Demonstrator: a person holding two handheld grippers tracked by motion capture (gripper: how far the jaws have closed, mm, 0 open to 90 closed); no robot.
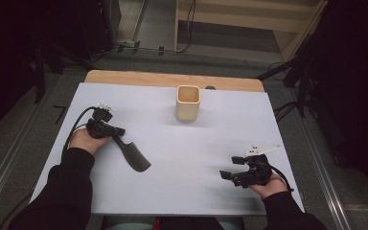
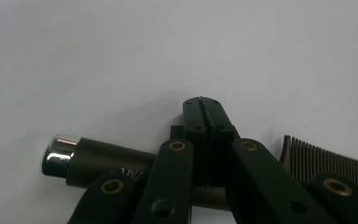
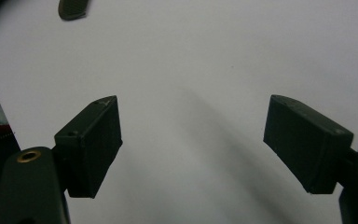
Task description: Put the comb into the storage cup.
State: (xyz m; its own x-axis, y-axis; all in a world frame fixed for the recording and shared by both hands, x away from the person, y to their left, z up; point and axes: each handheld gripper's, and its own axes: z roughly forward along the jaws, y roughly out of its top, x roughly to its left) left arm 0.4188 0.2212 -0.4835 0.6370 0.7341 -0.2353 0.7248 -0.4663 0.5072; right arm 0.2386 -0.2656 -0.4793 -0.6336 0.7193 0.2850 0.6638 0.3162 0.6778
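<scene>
While the comb (image 1: 132, 154) lies on the white board (image 1: 187, 191) toward its left edge, handle up and toothed end pointing to the near edge, the left gripper (image 1: 117, 132) pinches its handle, jaws pressed tight around it. Beyond, a tan cup (image 1: 188, 102) stands upright near the far edge. Off by the near right corner, the right gripper (image 1: 231, 167) hovers with jaws spread wide, holding nothing.

The left gripper (image 2: 205, 122) is clamping its jaws together on a black comb (image 2: 121, 163), which is lying across the white tabletop (image 2: 177, 51). The comb's chrome-capped handle end (image 2: 58, 155) is pointing left, its teeth (image 2: 328, 161) showing at right.
</scene>
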